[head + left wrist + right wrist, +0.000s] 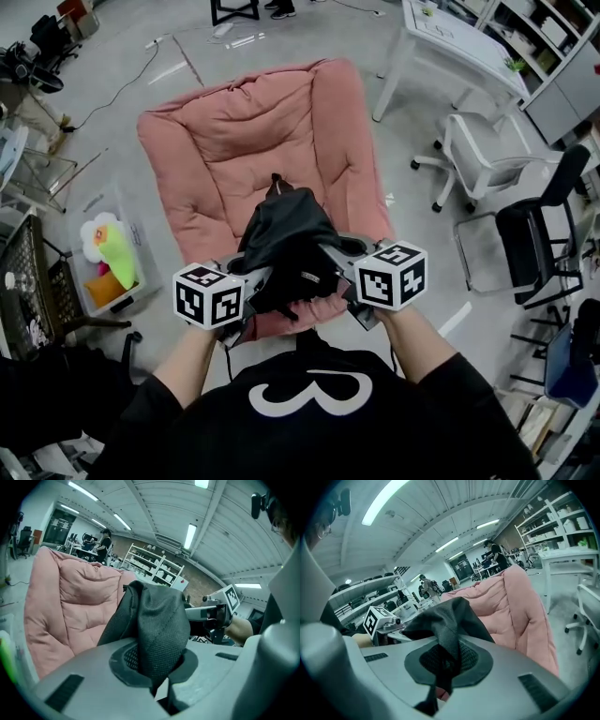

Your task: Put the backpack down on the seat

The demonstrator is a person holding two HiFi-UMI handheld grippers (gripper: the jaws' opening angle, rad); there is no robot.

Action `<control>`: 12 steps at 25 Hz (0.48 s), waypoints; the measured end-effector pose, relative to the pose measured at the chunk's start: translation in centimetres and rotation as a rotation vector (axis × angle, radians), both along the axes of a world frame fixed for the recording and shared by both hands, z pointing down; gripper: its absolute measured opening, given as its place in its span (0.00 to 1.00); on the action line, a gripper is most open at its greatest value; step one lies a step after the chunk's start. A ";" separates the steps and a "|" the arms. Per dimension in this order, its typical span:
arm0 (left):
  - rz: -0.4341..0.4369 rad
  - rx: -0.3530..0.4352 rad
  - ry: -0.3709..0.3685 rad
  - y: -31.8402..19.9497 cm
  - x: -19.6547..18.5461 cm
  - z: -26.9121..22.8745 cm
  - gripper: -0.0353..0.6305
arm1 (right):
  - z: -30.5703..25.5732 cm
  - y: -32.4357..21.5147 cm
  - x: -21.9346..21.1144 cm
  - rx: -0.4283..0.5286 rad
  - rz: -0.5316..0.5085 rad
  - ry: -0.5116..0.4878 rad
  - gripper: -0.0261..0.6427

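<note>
The left gripper (246, 281) has its jaws pressed together on a fold of black mesh of the backpack (291, 246). The right gripper (349, 274) pinches another fold in the same way. The backpack hangs between them over the front part of the pink seat (248, 141), at 12 o'clock from the person; whether it already touches the cushion I cannot tell.

I judge this to be the lowering step. The next move calls for setting the bag on the cushion and then letting go.

At 9 o'clock a box (131, 305) holds toys (111, 246). At 2 o'clock stands a white chair (473, 155), and at 3 o'clock a black chair (544, 225). All are well apart, so nothing seems to block the way.
</note>
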State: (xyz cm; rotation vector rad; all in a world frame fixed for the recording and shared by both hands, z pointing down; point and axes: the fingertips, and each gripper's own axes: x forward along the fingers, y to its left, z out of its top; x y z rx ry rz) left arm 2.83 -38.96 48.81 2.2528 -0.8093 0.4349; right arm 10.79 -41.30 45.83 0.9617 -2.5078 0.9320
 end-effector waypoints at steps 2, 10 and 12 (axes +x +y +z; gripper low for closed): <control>-0.015 0.005 -0.031 -1.8 0.2 1.6 0.07 | 1.6 -2.0 0.2 -0.012 -0.021 0.023 0.06; -0.067 -0.068 -0.123 -6.7 -0.4 9.7 0.07 | 9.7 -6.9 -0.3 -0.026 -0.123 0.186 0.06; -0.079 -0.082 -0.140 -8.0 -0.4 11.0 0.07 | 11.2 -8.1 -0.3 -0.031 -0.121 0.205 0.06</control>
